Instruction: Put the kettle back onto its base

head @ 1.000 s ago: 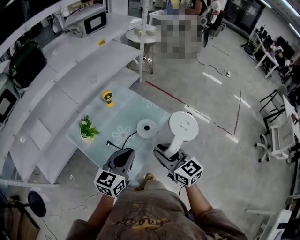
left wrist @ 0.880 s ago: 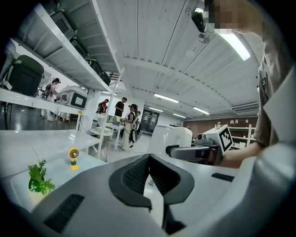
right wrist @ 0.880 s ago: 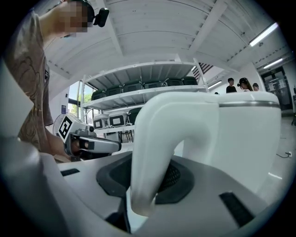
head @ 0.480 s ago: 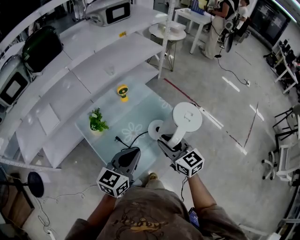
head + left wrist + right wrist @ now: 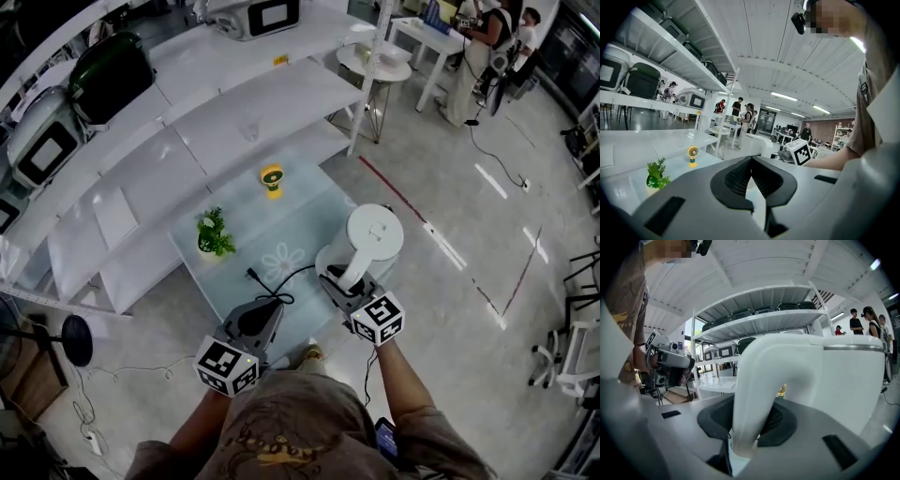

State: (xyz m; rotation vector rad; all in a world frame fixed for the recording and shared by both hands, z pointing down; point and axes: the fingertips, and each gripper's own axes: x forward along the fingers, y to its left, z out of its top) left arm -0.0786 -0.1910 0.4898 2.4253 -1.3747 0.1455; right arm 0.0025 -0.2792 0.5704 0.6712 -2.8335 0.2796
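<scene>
Kettle (image 5: 375, 234) hangs right of frame centre, handle clamped in your right gripper (image 5: 337, 280), overlapping the base (image 5: 327, 259) near the table (image 5: 281, 214) edge. Left gripper (image 5: 262, 307) is pinched shut, empty. Risk: an off-centre landing tips the kettle or shoves the base off.

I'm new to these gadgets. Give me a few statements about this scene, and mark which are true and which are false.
1. The right gripper is clamped on the kettle by its handle. True.
2. The left gripper holds the small plant. False: its jaws are together on nothing, and the plant stands on the table.
3. A yellow fan stands on the table. True.
4. The kettle is black. False: it is white.
</scene>
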